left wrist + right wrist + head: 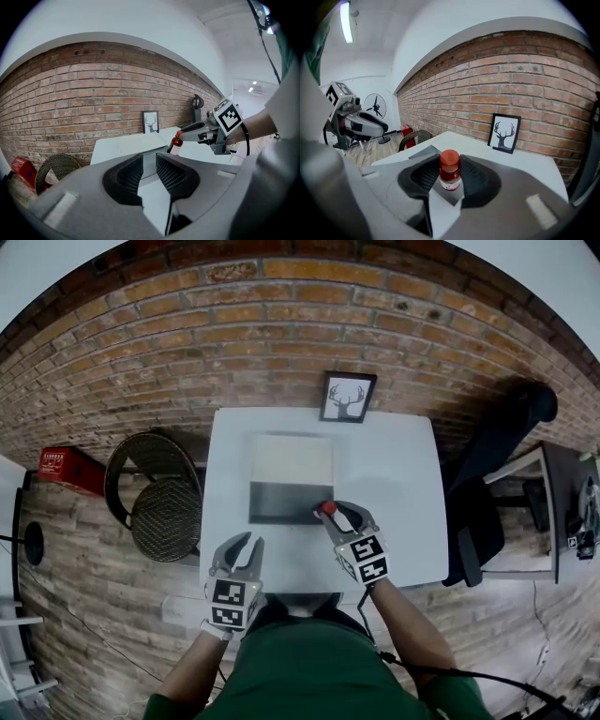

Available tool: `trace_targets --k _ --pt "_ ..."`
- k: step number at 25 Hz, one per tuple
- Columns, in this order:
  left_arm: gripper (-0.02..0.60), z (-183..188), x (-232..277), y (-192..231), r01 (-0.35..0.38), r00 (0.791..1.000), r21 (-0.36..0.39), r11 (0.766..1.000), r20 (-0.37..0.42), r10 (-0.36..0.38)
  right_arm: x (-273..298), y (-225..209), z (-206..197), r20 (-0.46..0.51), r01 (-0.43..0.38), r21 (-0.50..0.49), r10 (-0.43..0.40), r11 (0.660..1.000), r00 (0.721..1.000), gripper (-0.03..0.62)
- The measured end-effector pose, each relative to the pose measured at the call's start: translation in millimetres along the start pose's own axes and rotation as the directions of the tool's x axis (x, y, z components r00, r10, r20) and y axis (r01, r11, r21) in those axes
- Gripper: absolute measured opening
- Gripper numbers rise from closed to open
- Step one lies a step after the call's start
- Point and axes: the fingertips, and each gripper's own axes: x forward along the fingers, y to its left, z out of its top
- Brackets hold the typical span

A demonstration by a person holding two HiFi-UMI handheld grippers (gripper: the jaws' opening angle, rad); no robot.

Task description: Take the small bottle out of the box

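Observation:
A small bottle with a red cap and a white label hangs between my right gripper's pads, at the right front corner of the open box. In the right gripper view the bottle stands upright with both pads against it, right gripper shut on it. The left gripper view shows the bottle just above the box's edge. My left gripper hovers near the table's front edge, left of the box, open with nothing between its pads.
The box sits mid-table on a white table against a brick wall. A framed deer picture leans at the back edge. A wicker chair and a red crate stand left, a black office chair right.

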Motion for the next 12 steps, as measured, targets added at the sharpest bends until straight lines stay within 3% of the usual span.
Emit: trace_targets --k 5,12 --pt "0.094 -4.1 2.2 -12.7 0.016 0.999 0.004 1.000 -0.032 -0.015 -20.2 -27.4 5.7 0.017 0.038 0.030 -0.038 0.999 0.999 0.133" --pt "0.094 3.0 10.8 -23.7 0.017 1.000 0.024 1.000 -0.016 -0.016 -41.4 -76.5 -0.7 0.021 0.112 0.069 -0.113 0.991 0.993 0.133"
